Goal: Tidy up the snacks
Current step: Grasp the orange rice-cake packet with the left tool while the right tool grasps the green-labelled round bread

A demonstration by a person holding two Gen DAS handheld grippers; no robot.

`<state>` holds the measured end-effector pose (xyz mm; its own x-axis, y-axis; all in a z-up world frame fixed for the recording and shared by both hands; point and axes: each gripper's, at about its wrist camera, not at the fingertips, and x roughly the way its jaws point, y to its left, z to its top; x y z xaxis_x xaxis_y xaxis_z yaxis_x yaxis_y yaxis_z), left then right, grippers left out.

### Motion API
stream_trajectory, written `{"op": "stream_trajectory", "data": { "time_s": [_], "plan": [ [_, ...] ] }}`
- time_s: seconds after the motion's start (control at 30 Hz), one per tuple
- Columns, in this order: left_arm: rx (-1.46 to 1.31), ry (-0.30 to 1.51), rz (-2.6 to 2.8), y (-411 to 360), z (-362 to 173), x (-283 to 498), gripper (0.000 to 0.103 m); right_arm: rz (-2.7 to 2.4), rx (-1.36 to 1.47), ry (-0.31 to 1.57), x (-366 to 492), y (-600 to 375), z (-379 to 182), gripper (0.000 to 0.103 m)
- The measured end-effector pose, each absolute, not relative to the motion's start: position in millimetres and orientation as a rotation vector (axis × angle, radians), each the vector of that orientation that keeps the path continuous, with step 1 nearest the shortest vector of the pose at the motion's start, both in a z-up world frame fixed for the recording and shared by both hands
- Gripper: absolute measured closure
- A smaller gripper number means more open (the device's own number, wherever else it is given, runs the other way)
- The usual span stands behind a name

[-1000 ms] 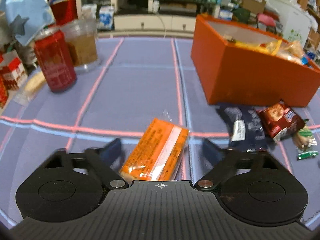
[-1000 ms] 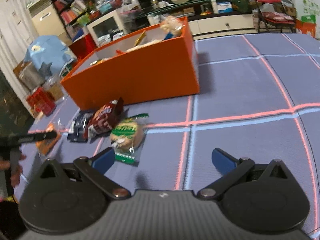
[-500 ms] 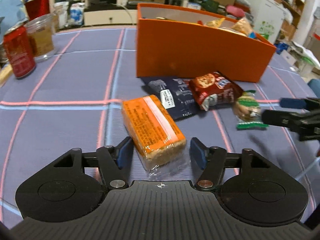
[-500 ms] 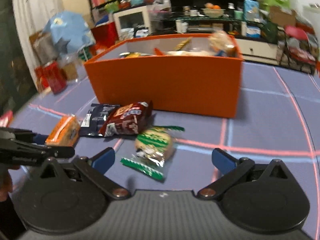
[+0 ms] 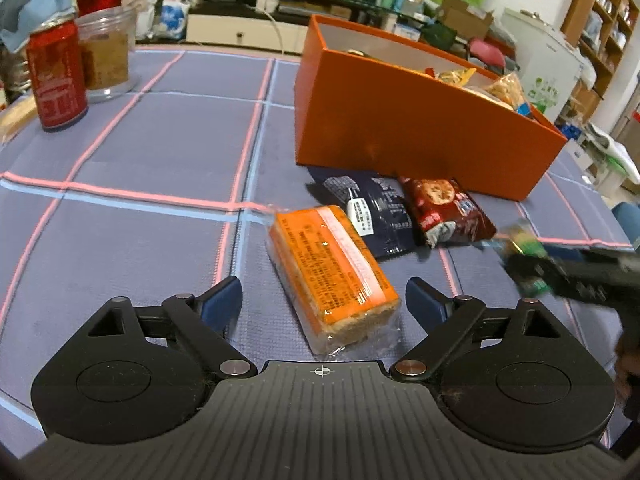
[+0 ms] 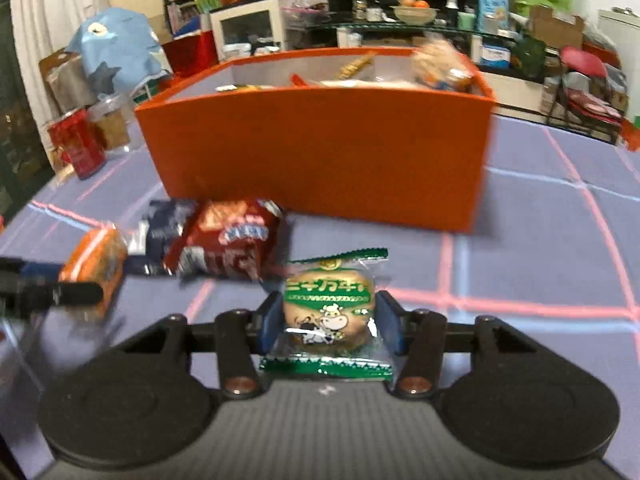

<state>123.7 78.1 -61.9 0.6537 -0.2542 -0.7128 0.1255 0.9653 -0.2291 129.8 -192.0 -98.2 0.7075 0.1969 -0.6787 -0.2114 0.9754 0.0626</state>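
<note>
Step in hand: I judge this to be a double pick, one snack per gripper, both bound for the orange box (image 6: 316,152).
Right gripper (image 6: 328,322): its jaws have just been closing, and the blue pads now sit against both sides of the green-wrapped bun (image 6: 329,312), so I read it as clamped on the bun.
Left gripper (image 5: 322,300): its jaws have just been opening and stand well apart, with the orange cracker pack (image 5: 330,268) lying flat on the bench (image 5: 140,160) between them, neither pad touching it.
Other snacks: a dark blue packet (image 5: 370,212) and a red cookie bag (image 5: 444,210) lie overlapping just in front of the box wall.
Doing the right side well: I'd lift straight up before travelling, because the crinkly wrapper ends hang loose and the red bag is close by.
Doing the left side well: the pack lies askew to my jaws, so I'd roll the wrist to square the pads on its long sides, then close gently.
Risk: the box already holds several bags, so I'd aim for a bare spot.
</note>
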Motion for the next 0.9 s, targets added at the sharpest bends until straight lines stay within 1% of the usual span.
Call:
{"op": "stream_trajectory", "data": {
  "time_s": [0.2,0.23,0.27,0.3,0.33,0.43,0.53,0.57,0.63,0.73,0.8,0.83,0.87,0.9],
  "plan": [
    [-0.143,0.836,-0.223,74.9,-62.6,119.3,0.036,0.159,-0.036,0.732,59.9,-217.3,-102.0,0.045],
    [-0.14,0.836,-0.22,74.5,-63.1,119.4,0.036,0.152,-0.049,0.723,51.7,-218.7,-103.5,0.039],
    [-0.136,0.834,-0.215,73.8,-63.2,119.6,0.035,0.151,-0.051,0.72,48.9,-220.2,-104.6,0.025],
    [-0.132,0.834,-0.208,72.8,-63.3,120.2,0.034,0.151,-0.051,0.722,48.9,-220.9,-106.7,0.018],
    [-0.129,0.835,-0.199,71.9,-63.6,121.3,0.033,0.146,-0.058,0.726,50.9,-220.9,-109.2,0.007],
    [-0.124,0.84,-0.154,68.1,-65.7,128.7,0.033,0.134,-0.058,0.714,55.7,-220.8,-111.5,0.003],
    [-0.124,0.833,-0.126,62.7,-67.7,139.4,0.034,0.104,-0.038,0.705,60.6,-218.0,-113.5,0.001],
    [-0.114,0.833,-0.126,61.3,-68.7,141.3,0.037,0.093,-0.032,0.694,60.8,-217.2,-114.6,0.001],
    [-0.068,0.829,-0.117,56.3,-69.6,140.1,0.041,0.09,-0.03,0.68,60.1,-217.5,-116.1,0.001],
    [0.001,0.819,-0.11,51.4,-70.5,136.0,0.054,0.102,-0.038,0.699,62.5,-218.3,-114.5,0.001],
    [0.038,0.811,-0.112,49.5,-69.3,134.0,0.079,0.107,-0.047,0.715,63.8,-218.1,-112.6,0.001],
    [0.054,0.811,-0.12,49.5,-68.9,133.8,0.083,0.108,-0.05,0.717,63.6,-217.4,-112.3,0.001],
    [0.065,0.814,-0.129,49.7,-68.2,132.8,0.089,0.113,-0.052,0.713,62.7,-217.9,-112.7,0.001],
    [0.068,0.82,-0.137,50.7,-67.3,130.9,0.093,0.117,-0.051,0.71,62.1,-217.8,-113.1,0.001]
  ]
}}
